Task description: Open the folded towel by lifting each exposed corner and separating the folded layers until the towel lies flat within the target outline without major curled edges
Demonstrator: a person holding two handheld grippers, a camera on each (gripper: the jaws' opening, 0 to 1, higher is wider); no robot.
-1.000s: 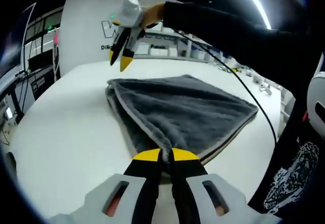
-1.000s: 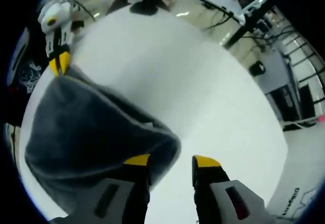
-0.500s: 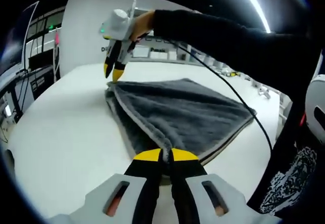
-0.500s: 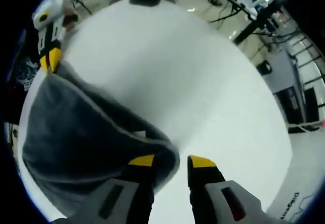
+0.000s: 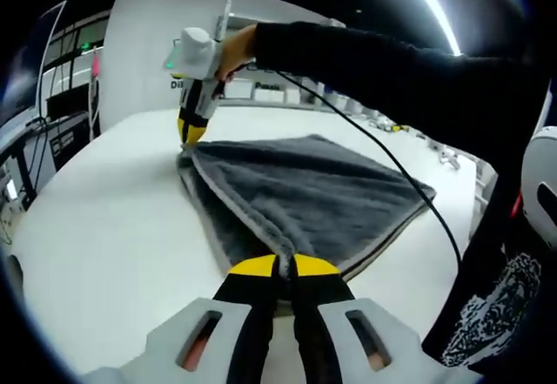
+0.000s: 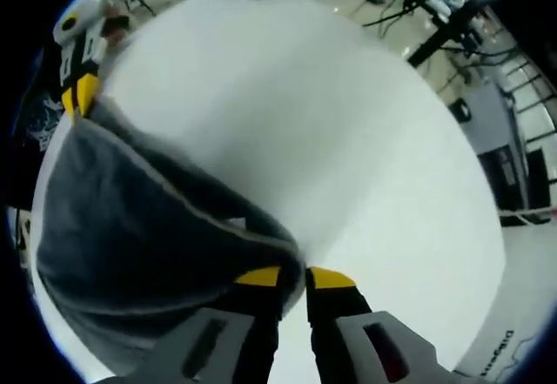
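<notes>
A dark grey towel [image 5: 313, 192] lies folded on the white table [image 5: 96, 227], its layers showing along the left edge. My left gripper [image 5: 285, 266] is shut on the towel's near corner. At the far corner a hand in a black sleeve holds my right gripper [image 5: 187, 133] down on the cloth. In the right gripper view the towel [image 6: 130, 218] spreads to the left. There the right gripper [image 6: 293, 278] has its yellow tips almost together around the corner. The left gripper [image 6: 74, 101] pinches the opposite corner at upper left.
A white panel [image 5: 130, 44] with lettering stands behind the table, with shelves beside it. A black cable [image 5: 383, 153] hangs from the right gripper over the towel. Bare table [image 6: 305, 123] stretches right of the towel. Dark racks [image 6: 513, 158] stand beyond its edge.
My right gripper came down from above the table to the towel's far corner, and its jaws closed around it. The left gripper kept its hold.
</notes>
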